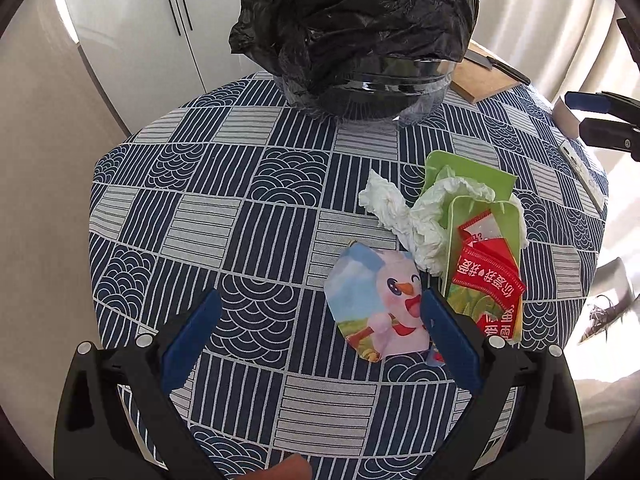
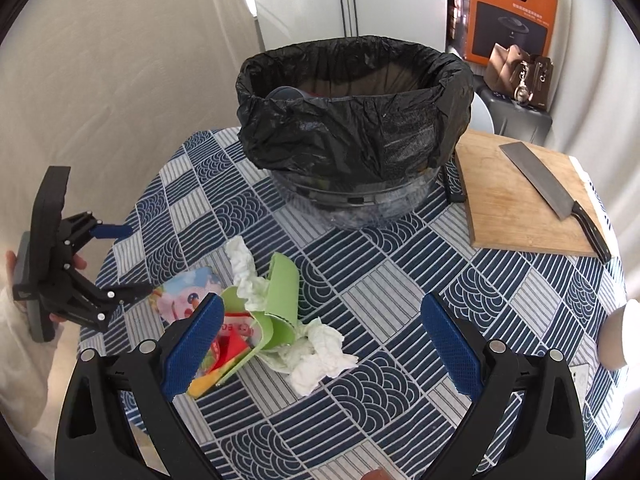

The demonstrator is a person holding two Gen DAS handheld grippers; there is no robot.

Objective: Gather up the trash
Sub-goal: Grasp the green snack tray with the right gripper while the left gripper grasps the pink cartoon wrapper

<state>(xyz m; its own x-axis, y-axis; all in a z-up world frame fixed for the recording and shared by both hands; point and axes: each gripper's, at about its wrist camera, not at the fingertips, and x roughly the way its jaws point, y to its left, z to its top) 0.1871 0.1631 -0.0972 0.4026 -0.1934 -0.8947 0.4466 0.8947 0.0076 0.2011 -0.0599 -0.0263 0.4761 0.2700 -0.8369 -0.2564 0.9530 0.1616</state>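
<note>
Trash before bin

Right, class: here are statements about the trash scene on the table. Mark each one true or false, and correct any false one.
1. The bin is lined with a black bag. True.
2. The knife lies on the tablecloth. False: it lies on the wooden cutting board.
3. The left tool is shut on the cartoon wrapper. False: it is open, holding nothing.
4. Crumpled white tissue lies beside the green container. True.
5. The right tool is open. True.
</note>
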